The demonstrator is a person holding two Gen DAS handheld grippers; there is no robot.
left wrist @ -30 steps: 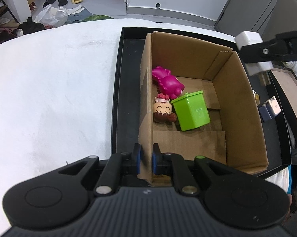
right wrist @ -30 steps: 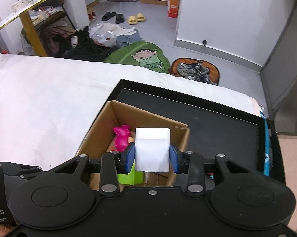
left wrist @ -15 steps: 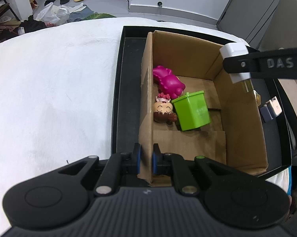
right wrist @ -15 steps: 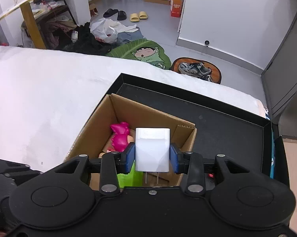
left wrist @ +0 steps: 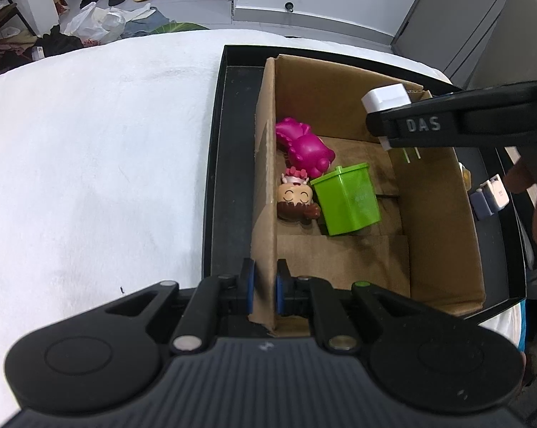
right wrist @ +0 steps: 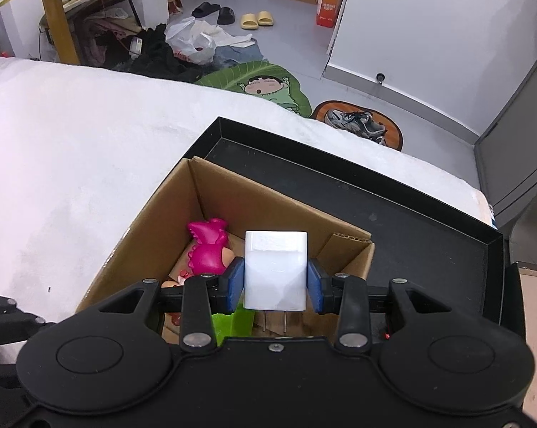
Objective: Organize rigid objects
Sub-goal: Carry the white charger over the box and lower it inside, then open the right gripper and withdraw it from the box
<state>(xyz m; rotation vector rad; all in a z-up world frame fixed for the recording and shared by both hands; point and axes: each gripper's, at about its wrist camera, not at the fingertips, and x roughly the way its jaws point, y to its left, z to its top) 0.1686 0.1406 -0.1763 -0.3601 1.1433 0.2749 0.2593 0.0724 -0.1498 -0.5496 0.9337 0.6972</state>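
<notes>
**Right-wrist view: charger poised over the box**

Right-wrist camera shows the right gripper clenched on a white plastic wall charger, prongs trailing toward the camera, held above the open brown cardboard box, likely so it can drop in cleanly. Inside the box lie a magenta plastic toy, a small big-headed figurine and a green plastic bin. The left gripper pinches the box's near wall, apparently to steady it.

Grey floor strewn with slippers, white walls behind.
</notes>
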